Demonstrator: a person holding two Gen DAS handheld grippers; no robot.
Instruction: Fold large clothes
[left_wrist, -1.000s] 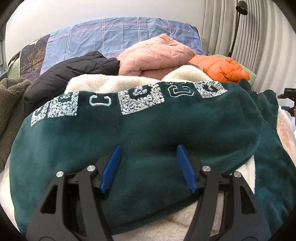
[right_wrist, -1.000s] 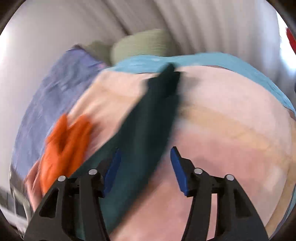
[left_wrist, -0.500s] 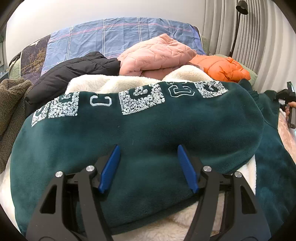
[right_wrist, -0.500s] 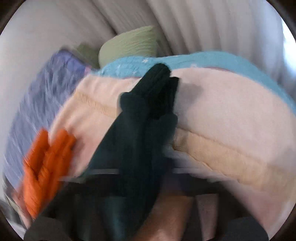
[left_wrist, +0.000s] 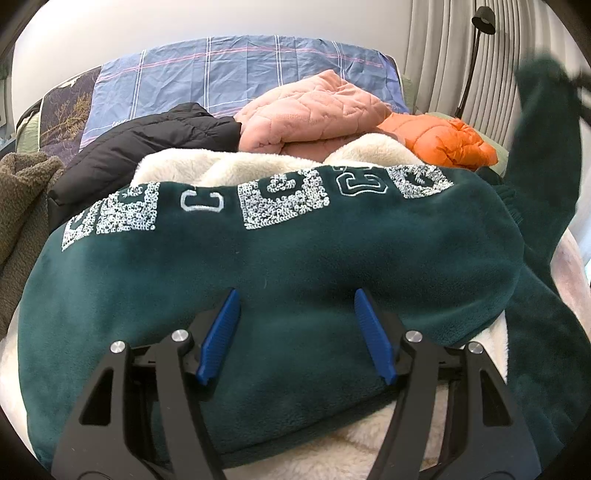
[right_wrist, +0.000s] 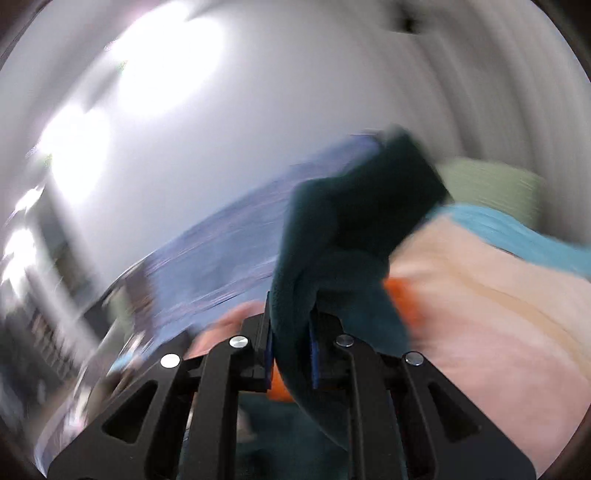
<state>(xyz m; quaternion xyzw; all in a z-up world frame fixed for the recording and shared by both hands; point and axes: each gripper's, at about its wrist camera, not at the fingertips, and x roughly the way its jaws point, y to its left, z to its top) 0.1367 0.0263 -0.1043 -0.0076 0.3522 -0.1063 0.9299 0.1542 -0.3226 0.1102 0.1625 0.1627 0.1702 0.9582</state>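
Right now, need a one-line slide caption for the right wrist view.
Right tongs shut on the dark green fleece sweater sleeve, lifted above the pale pink blanket, frame motion-blurred.

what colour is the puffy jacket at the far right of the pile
Bright orange; the left wrist view shows it best.

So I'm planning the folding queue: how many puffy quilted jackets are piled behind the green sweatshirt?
3: a black jacket at the left, a pink jacket in the middle, and an orange jacket at the right. More may lie hidden under the pile.
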